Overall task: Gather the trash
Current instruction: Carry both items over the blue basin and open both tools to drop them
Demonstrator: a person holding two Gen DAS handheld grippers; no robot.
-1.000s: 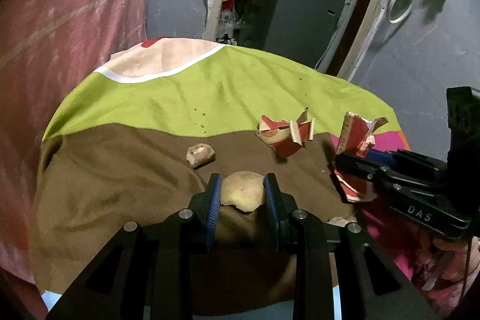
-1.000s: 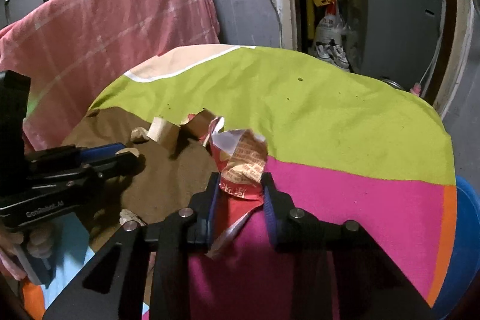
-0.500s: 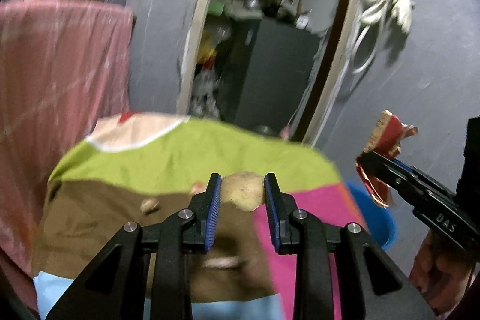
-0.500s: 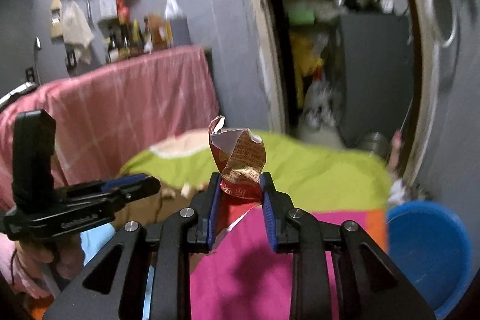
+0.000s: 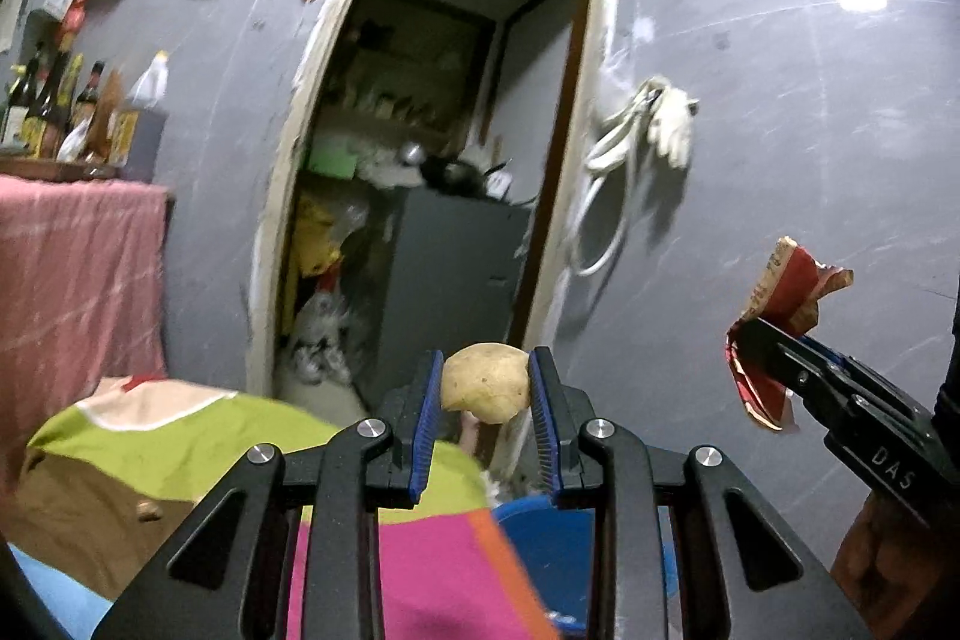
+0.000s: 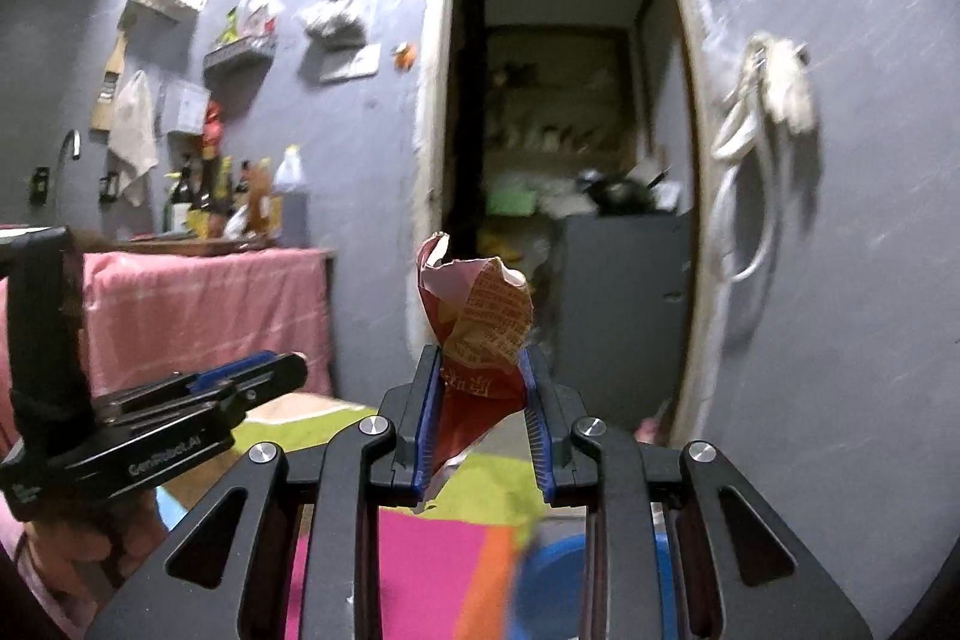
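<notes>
I hold both grippers level and raised, the left gripper [image 5: 486, 388] and the right gripper [image 6: 480, 382] each clamped on something.

The right gripper [image 6: 480, 400] is held level toward an open doorway [image 6: 558, 160] in a grey wall, its blue pads clamped on a crumpled red snack wrapper [image 6: 474, 334] that sticks up above the fingertips. At the left edge the left gripper [image 6: 264, 376] reaches in, borne by a hand [image 6: 90, 532], in front of a counter draped in pink cloth [image 6: 198, 316] with bottles [image 6: 240, 202] on top. Below the fingers lie a bright green, pink and orange cloth [image 6: 420, 550] and the rim of a blue tub [image 6: 558, 568], while a white glove and hose [image 6: 768, 100] hang on the wall right of the door.
</notes>
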